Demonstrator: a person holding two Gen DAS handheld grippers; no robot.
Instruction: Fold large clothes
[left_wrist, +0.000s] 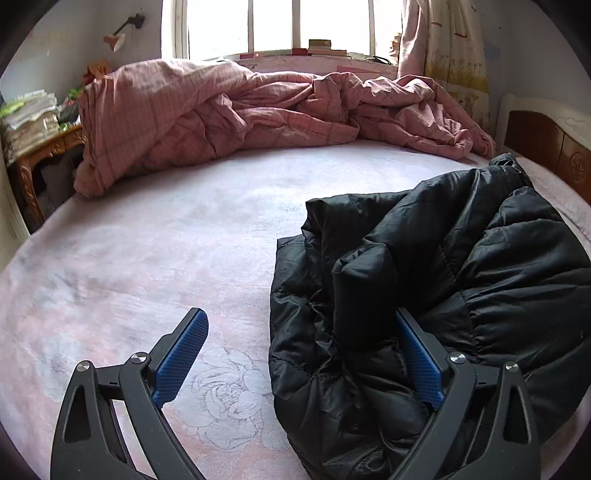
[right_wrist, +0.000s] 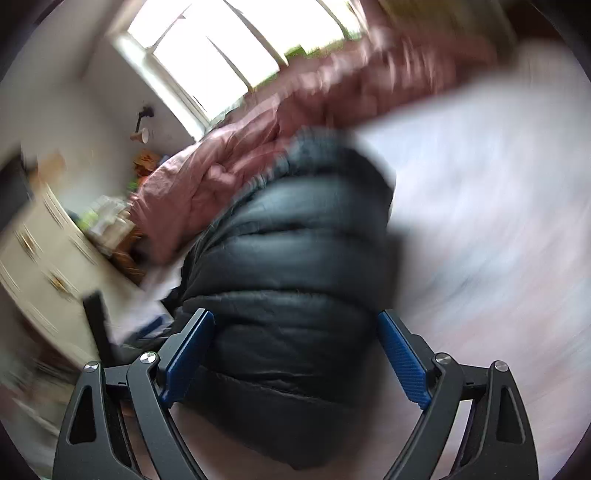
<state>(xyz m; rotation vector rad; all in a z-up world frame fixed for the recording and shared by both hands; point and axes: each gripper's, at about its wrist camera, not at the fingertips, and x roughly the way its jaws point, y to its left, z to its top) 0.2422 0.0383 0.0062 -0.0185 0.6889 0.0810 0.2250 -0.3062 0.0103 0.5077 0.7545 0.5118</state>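
A black quilted puffer jacket (left_wrist: 424, 280) lies bunched on the pale pink bed sheet (left_wrist: 155, 236), right of centre in the left wrist view. My left gripper (left_wrist: 299, 354) is open, its jaws wide apart. The left blue pad (left_wrist: 181, 358) is over bare sheet and the right pad (left_wrist: 421, 358) is pressed into the jacket's folds. The right wrist view is blurred by motion. There the jacket (right_wrist: 295, 266) fills the middle, and my right gripper (right_wrist: 295, 354) is open with the jacket lying between its wide-spread blue pads (right_wrist: 188, 354).
A crumpled pink duvet (left_wrist: 240, 114) is piled along the far side of the bed under the window (left_wrist: 277, 26). A wooden side table with stacked papers (left_wrist: 33, 122) stands at the left. A wooden headboard (left_wrist: 546, 147) is at the right. A white drawer cabinet (right_wrist: 40, 258) stands left.
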